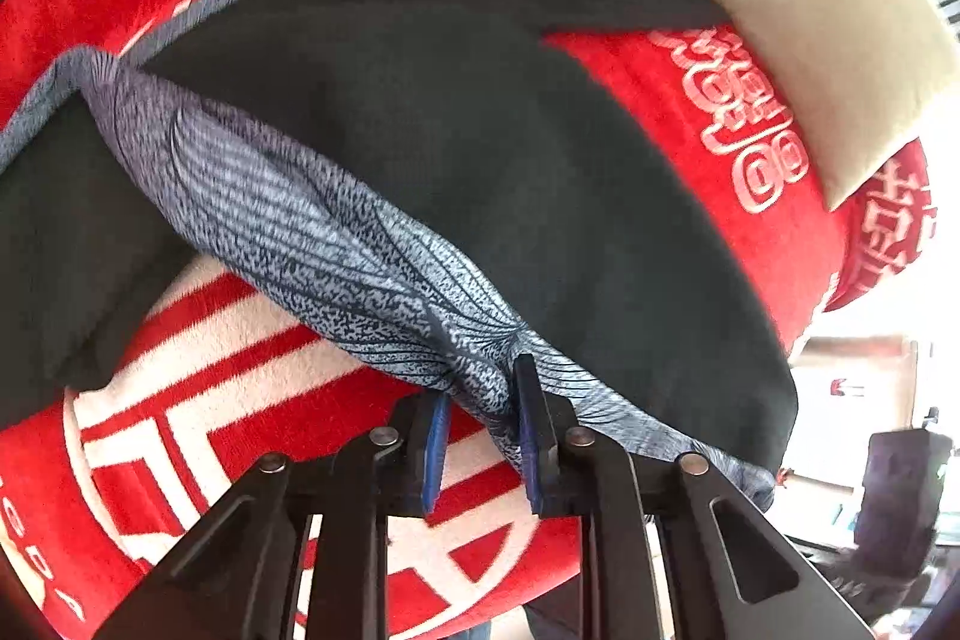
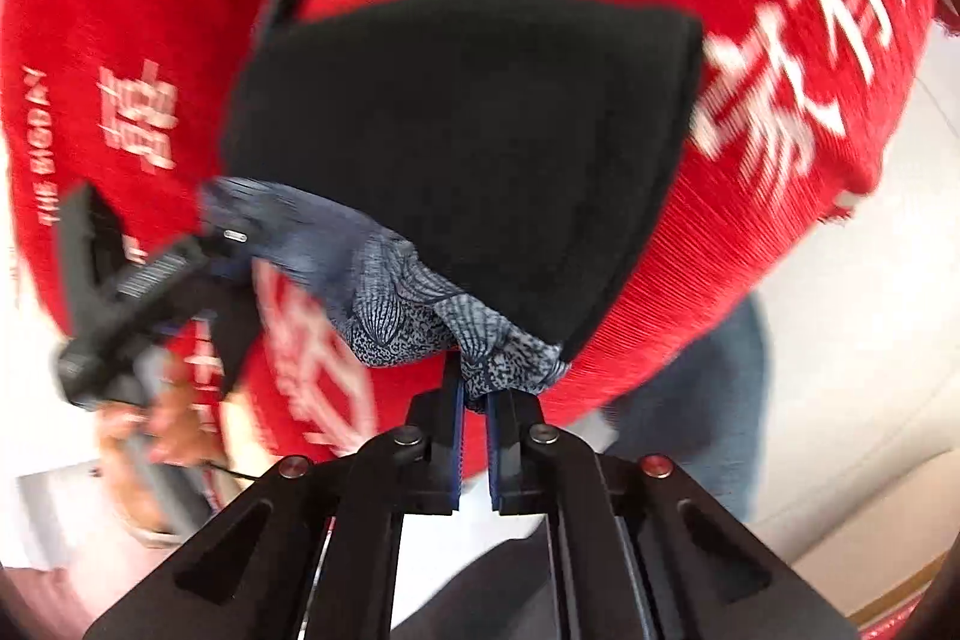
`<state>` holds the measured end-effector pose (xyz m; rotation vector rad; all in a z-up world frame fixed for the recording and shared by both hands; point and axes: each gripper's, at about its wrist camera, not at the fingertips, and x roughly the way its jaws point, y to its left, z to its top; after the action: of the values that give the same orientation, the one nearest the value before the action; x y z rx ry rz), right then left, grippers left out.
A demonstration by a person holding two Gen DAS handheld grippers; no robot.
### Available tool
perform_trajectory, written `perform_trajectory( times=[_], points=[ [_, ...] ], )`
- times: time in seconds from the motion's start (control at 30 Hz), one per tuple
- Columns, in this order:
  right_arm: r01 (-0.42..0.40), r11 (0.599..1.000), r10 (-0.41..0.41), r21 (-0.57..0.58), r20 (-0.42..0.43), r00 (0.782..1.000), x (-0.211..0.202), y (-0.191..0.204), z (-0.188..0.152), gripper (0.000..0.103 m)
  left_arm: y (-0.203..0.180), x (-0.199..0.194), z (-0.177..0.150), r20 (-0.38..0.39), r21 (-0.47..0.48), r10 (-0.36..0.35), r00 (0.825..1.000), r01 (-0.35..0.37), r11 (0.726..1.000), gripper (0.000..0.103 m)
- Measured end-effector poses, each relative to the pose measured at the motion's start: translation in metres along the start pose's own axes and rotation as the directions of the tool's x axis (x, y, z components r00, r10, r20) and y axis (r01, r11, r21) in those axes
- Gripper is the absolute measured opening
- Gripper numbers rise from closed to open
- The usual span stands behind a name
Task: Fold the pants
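Currently both the left gripper (image 1: 483, 421) and right gripper (image 2: 474, 403) jaws pinch the pants' patterned waistband (image 1: 312, 232); thin bunched fabric may slip free, dropping the pants (image 1: 480, 148) onto the red blanket (image 1: 750, 232).

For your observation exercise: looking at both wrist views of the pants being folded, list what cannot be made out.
- Pants full shape: left wrist view, the left end is cut off by the frame edge.
- Left gripper: right wrist view, motion blur hides how its jaws stand.
- Blanket lettering: right wrist view, blurred.
- Pillow: left wrist view, its far corner is cut by the edge.
- Pants fabric inside the right gripper: hidden by bunched waistband.
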<state>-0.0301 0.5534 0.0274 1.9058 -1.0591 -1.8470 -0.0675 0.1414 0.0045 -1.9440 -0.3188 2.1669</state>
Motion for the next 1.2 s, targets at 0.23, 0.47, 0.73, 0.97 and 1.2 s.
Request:
perform_trajectory(
  times=[0.23,0.47,0.73,0.97,1.2],
  points=[
    [-0.095,0.980,0.101,-0.173,0.028,0.994,-0.067,0.060,0.074,0.006,-0.008,-0.047,0.039,0.049,-0.055,-0.046,0.998,0.049,0.997,0.016],
    [-0.077,0.949,0.101,-0.305,0.063,0.993,-0.089,0.128,0.198,0.006,-0.022,-0.065,0.129,0.097,-0.093,-0.025,0.995,0.034,0.995,0.016],
    [0.038,0.890,-0.021,-0.455,0.042,0.999,-0.039,0.200,0.374,0.006,-0.025,-0.034,0.216,0.109,-0.138,0.060,0.992,-0.045,0.989,0.016],
    [0.149,0.859,-0.180,-0.490,-0.015,0.984,0.042,0.198,0.434,0.006,-0.016,-0.028,0.222,0.127,-0.181,0.169,0.977,-0.145,0.973,0.070],
    [0.387,0.737,-0.421,-0.554,0.072,0.904,0.080,0.198,0.446,0.007,0.015,-0.026,0.197,0.054,-0.233,0.317,0.947,-0.296,0.926,0.070]
  ],
)
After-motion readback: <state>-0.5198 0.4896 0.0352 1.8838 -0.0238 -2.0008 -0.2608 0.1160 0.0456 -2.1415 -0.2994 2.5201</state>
